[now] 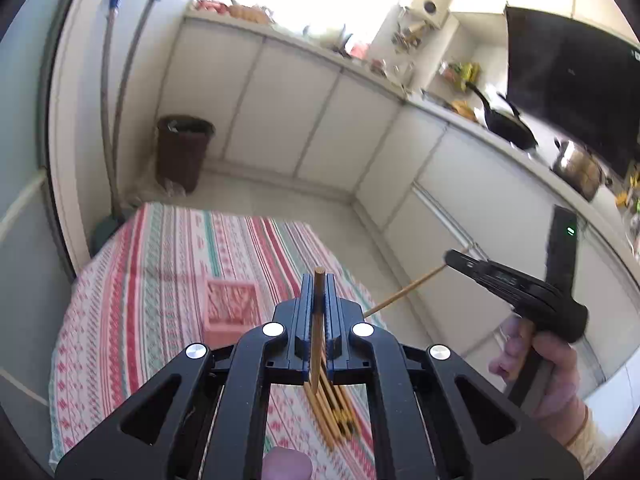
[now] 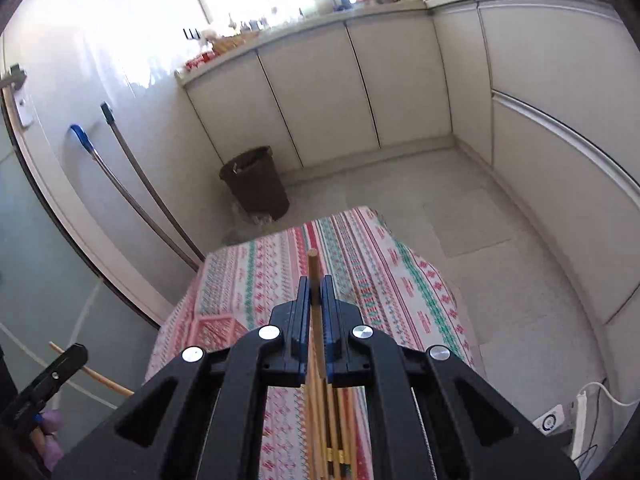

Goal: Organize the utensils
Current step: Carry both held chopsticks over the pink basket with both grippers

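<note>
1. Two grippers raised above a table with a striped cloth [image 1: 168, 248], each clenched on one wooden chopstick
2. Left gripper [image 1: 319, 280]: blue pads closed on a chopstick [image 1: 318, 320] that runs along the fingers, its tip poking out past them at centre frame, its tail dropping toward the lower edge
3. Right gripper [image 2: 316, 282]: same clamp, its chopstick [image 2: 314, 276] also lying along the fingers, tip forward. In the left wrist view this gripper sits at the right of frame, stick slanting down-left
4. Remaining chopsticks [image 1: 332, 412] lie bundled on the cloth directly under both grippers, low in frame, long axes roughly parallel to the fingers; also seen in the right wrist view [image 2: 330, 432]
5. Pink basket [image 1: 230, 306] rests on the cloth, left of and beyond the left gripper's tips; in the right wrist view it shows at lower left [image 2: 212, 332]
6. Judgement: if the basket is the destination, the left gripper is nearer. Its stick must swing left and tip downward to enter the opening
7. Brown bin [image 2: 256, 180] on the floor beyond the table, well apart
</note>
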